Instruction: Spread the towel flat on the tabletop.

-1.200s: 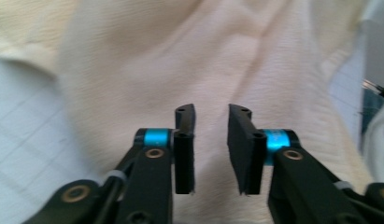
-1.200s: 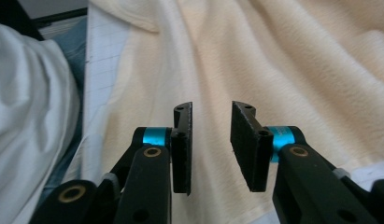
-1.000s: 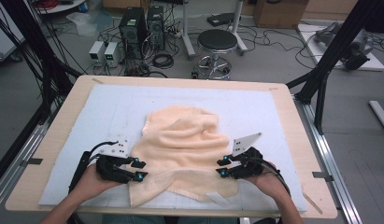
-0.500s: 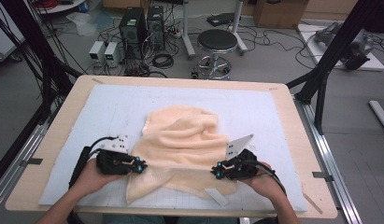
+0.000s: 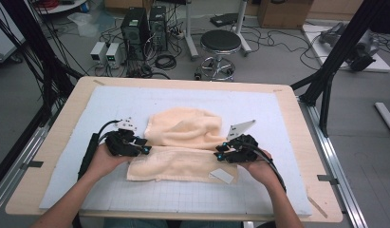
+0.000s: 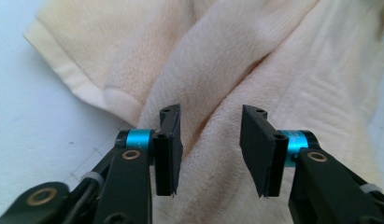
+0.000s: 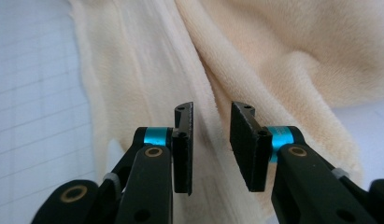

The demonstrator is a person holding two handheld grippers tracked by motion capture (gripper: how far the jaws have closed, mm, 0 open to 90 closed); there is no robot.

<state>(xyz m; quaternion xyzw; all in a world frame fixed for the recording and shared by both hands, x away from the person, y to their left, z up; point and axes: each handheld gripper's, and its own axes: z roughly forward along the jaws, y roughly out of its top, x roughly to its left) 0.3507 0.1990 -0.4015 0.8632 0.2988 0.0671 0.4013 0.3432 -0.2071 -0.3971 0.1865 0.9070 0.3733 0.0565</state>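
Towel point(image 5: 183, 152): lies on the worktop point(image 5: 297, 137) between both grippers, near edge folded over.
Left gripper point(image 5: 146, 150): jaws just opened, apart, fold released.
Right gripper point(image 5: 218, 155): jaws just opened, apart, nothing clamped.

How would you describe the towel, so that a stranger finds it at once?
On the wooden table lies a white gridded mat. In the mat's middle, between the left gripper and the right gripper, lies the towel: peach, fluffy, the one soft thing there.
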